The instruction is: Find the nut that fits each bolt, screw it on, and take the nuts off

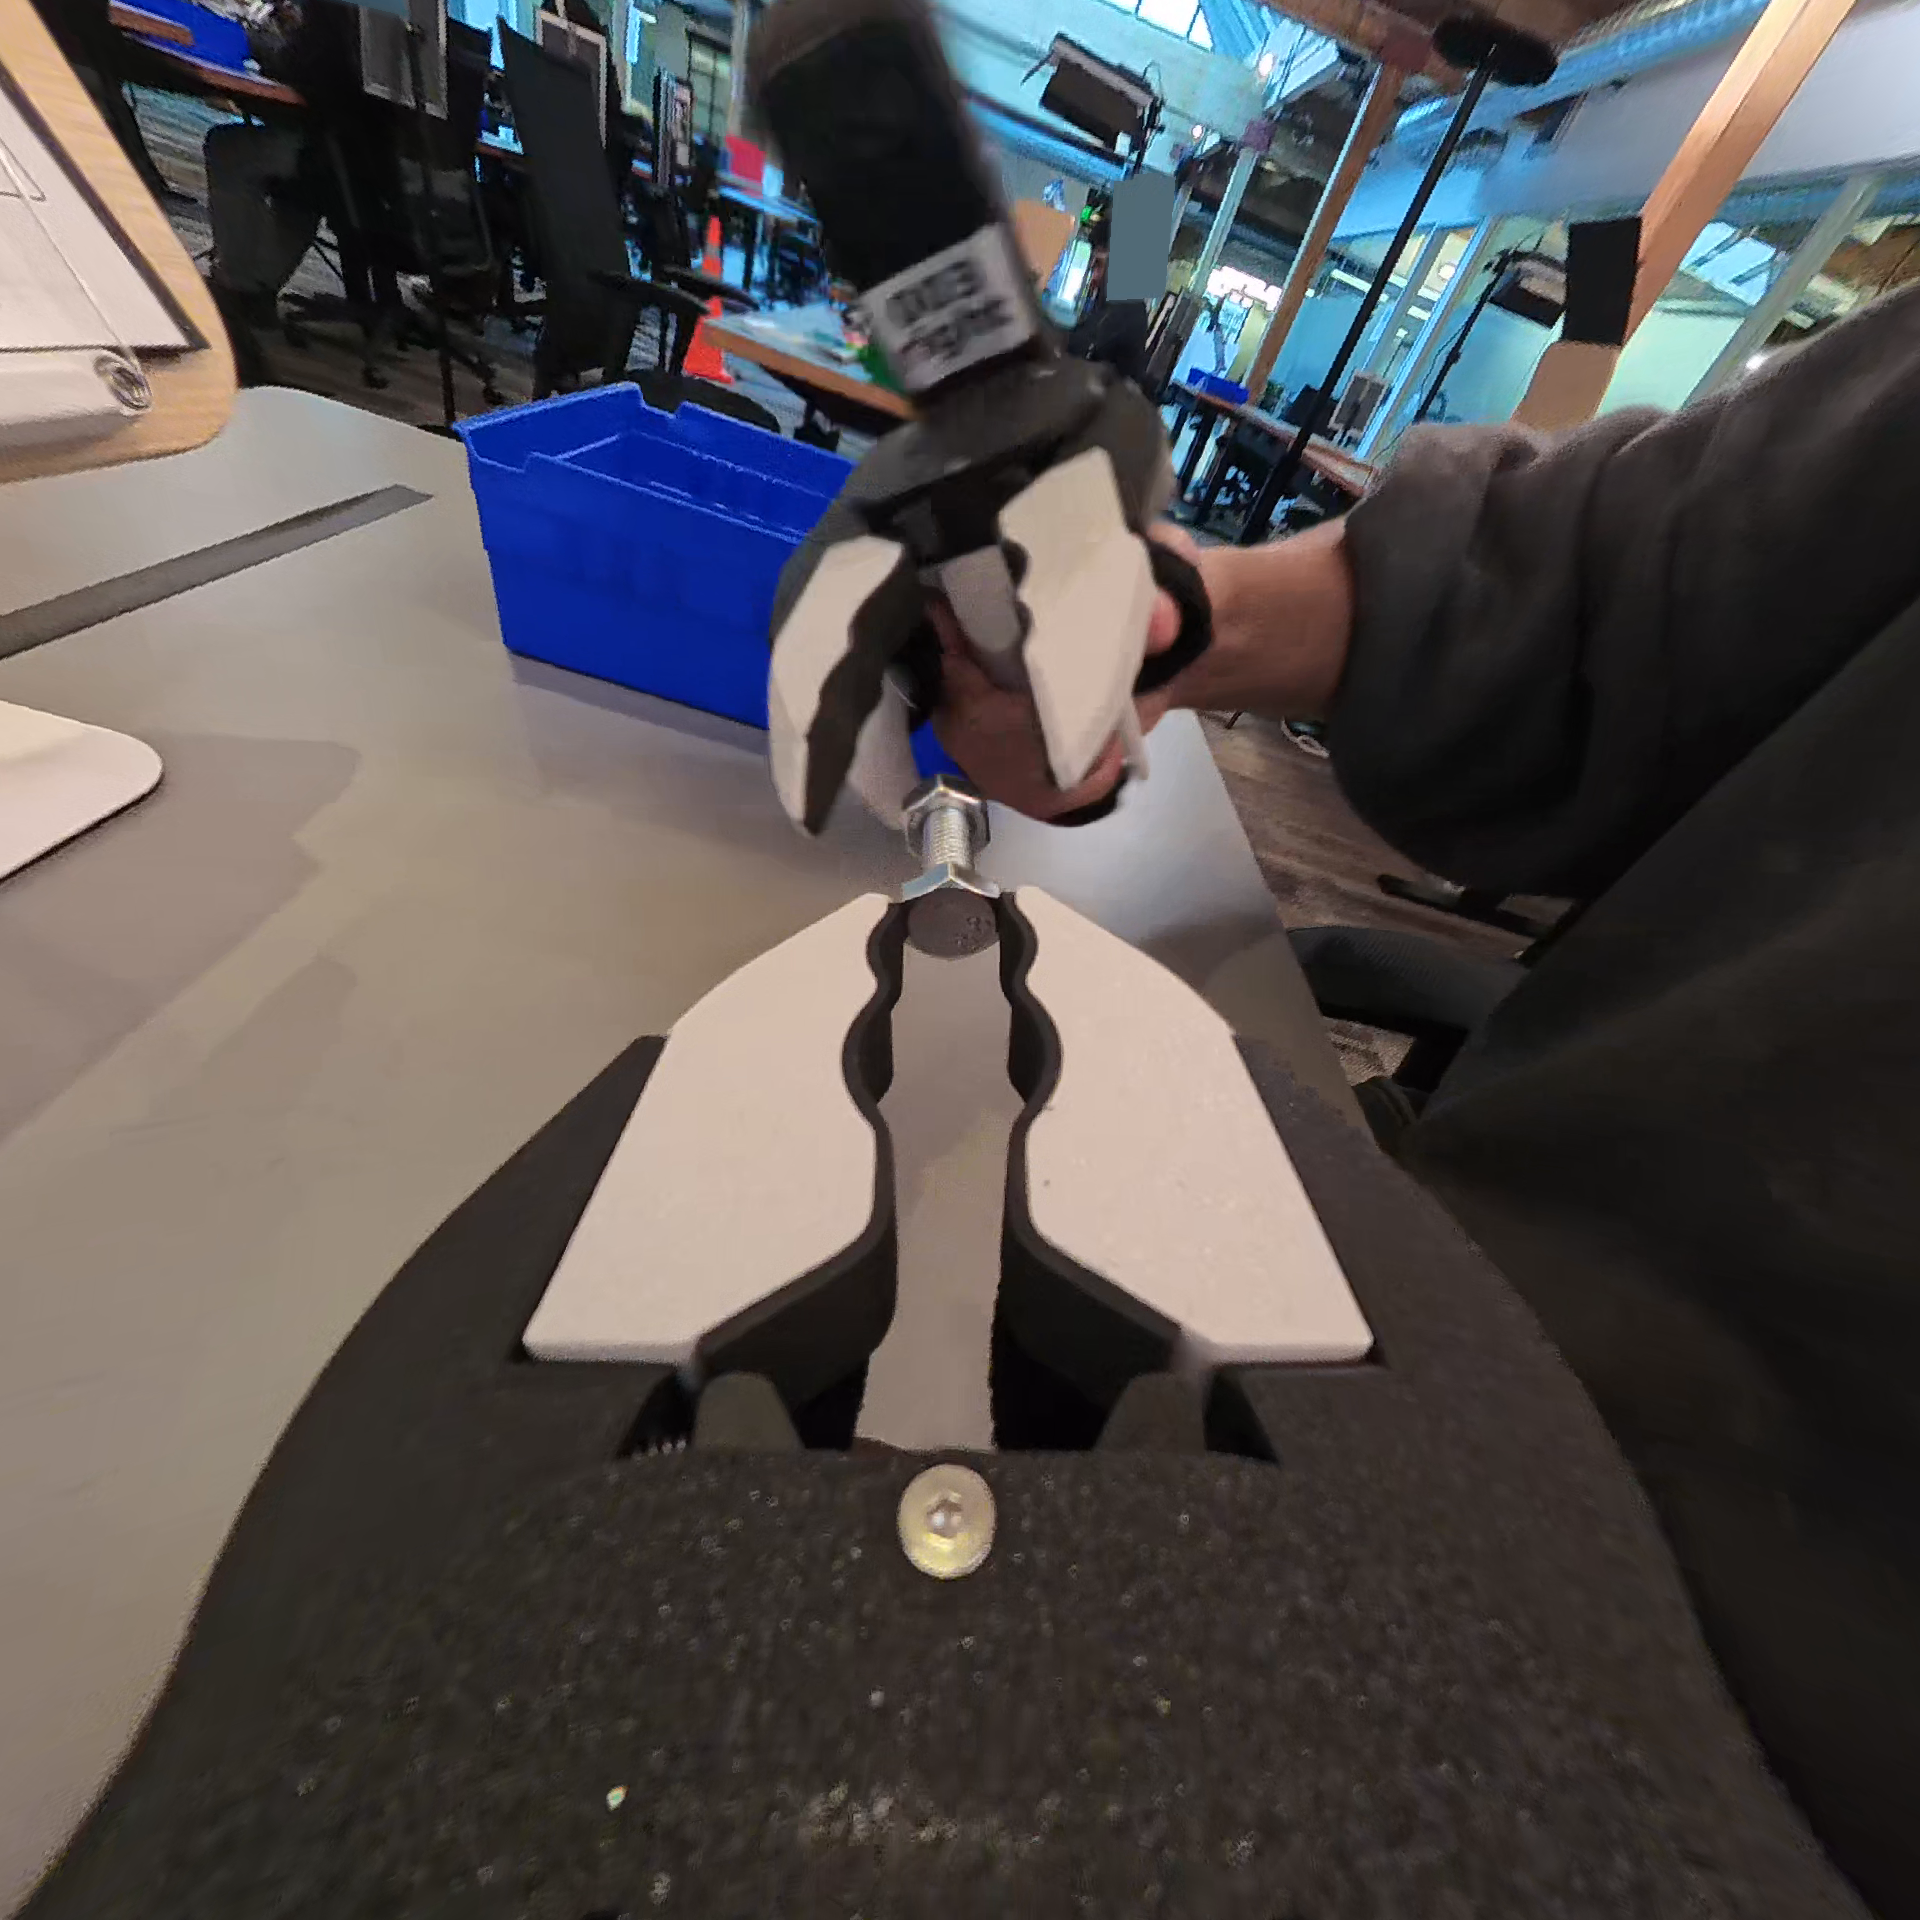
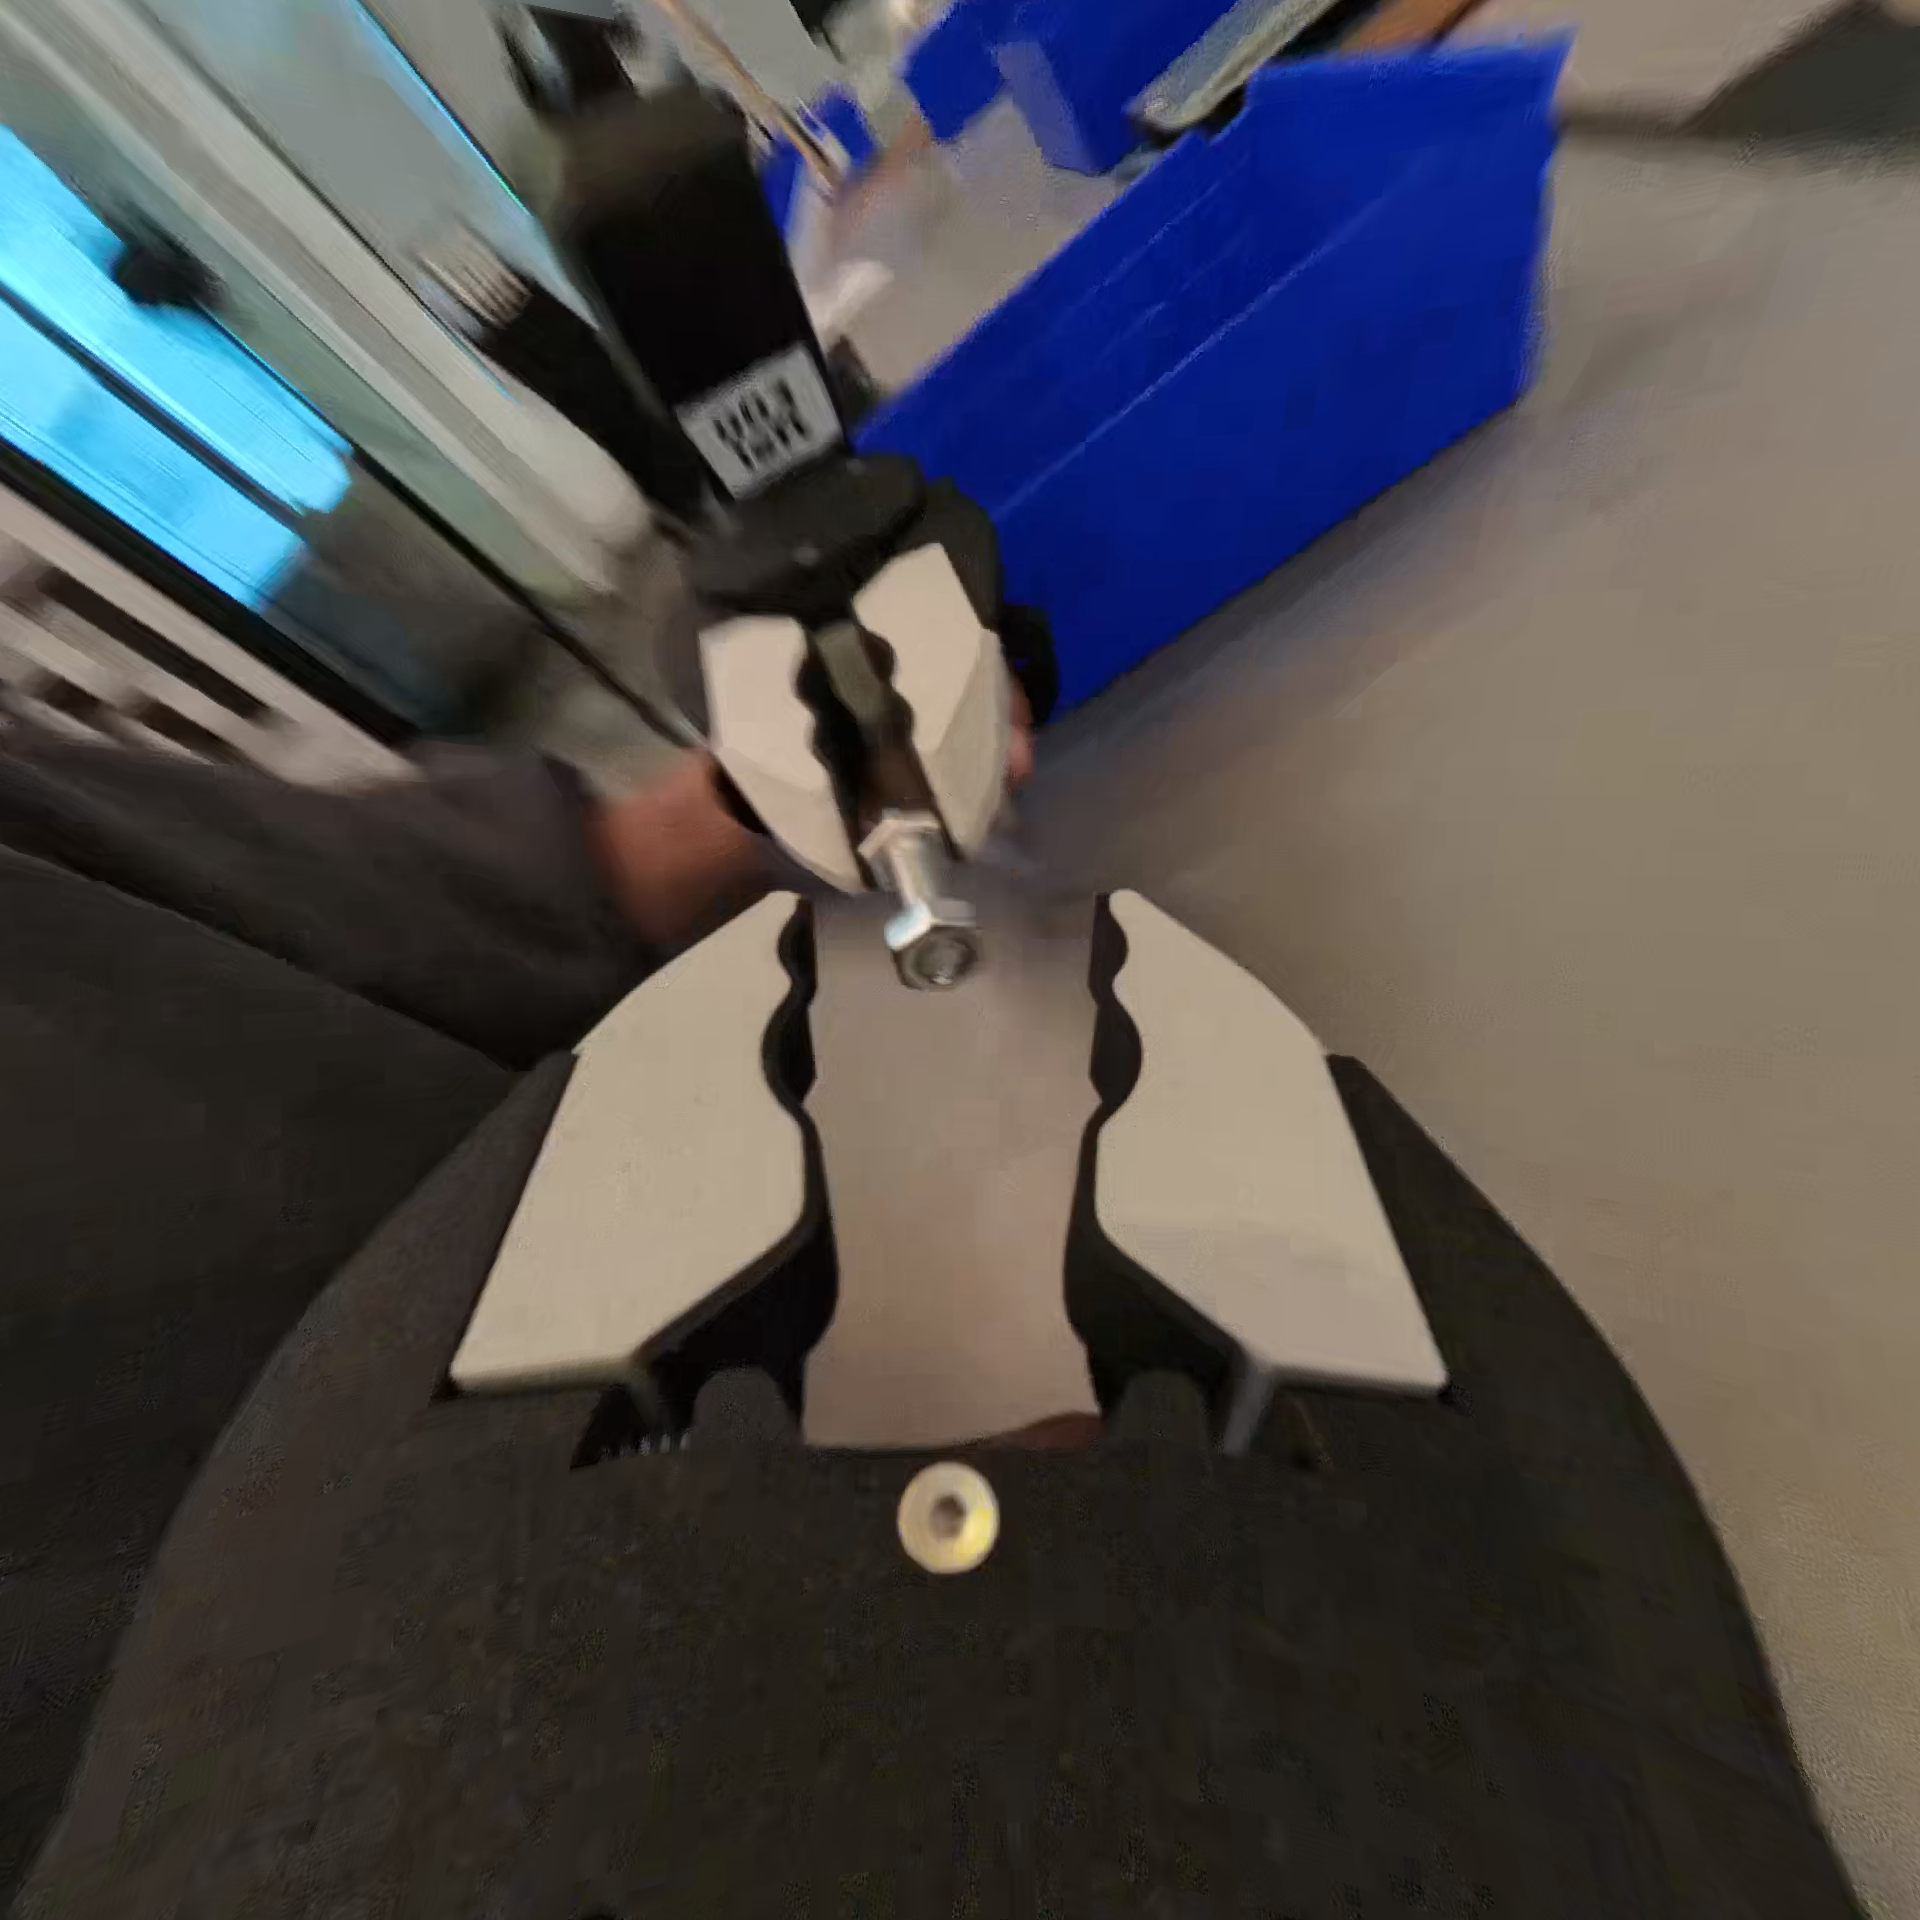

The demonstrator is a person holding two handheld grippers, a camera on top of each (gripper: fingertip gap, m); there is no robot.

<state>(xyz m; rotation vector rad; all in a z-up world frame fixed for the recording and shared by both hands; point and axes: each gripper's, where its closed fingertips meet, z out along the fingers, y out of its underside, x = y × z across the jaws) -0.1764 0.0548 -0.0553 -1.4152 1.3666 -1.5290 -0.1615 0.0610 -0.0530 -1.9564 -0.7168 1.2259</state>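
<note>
Blurring R-view: bolt [image 2: 914, 888], nut [image 2: 935, 961]

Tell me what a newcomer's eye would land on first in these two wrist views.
First, the shiny bolt at centre, its head pinched in the left claw, with a nut threaded near its far end. Next, the right claw, open, its tips flanking that nut end without touching it. Behind them a bright blue bin sits on the grey table.
</note>
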